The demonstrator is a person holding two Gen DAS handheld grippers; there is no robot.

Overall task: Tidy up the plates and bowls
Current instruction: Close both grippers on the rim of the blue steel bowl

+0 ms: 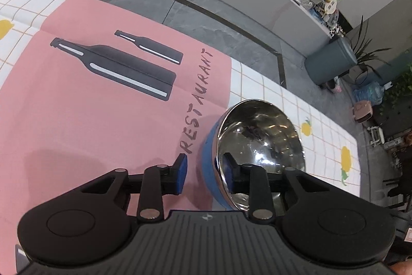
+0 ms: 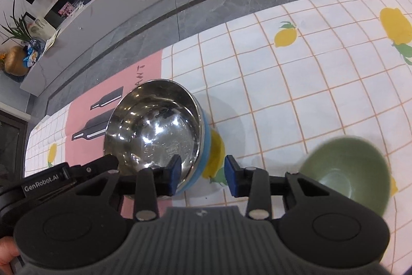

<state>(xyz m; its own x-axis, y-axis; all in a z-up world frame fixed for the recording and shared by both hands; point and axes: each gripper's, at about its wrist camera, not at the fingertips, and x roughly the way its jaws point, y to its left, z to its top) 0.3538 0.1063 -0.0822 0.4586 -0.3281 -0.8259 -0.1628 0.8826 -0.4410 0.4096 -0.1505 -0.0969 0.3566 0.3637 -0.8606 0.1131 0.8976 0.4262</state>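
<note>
A steel bowl (image 1: 260, 135) with a blue outer wall stands at the edge of a pink mat (image 1: 77, 120) on the lemon-print tablecloth (image 2: 309, 68). My left gripper (image 1: 206, 169) straddles its near rim, one pad inside and one outside. A gap shows between the outer pad and the blue wall, so it is open. In the right wrist view the same bowl (image 2: 154, 125) sits left of centre. My right gripper (image 2: 202, 172) straddles its right rim in the same way, also open, pads not pressing. A green bowl (image 2: 347, 172), blurred, lies to the right of that gripper.
The left gripper's black body (image 2: 46, 182) shows at the bowl's left side. Grey floor (image 1: 206, 7) lies beyond the table's far edge. A grey bin (image 1: 332, 63) and plants (image 1: 365, 50) stand on the floor. A hand (image 2: 6, 249) shows at the lower left.
</note>
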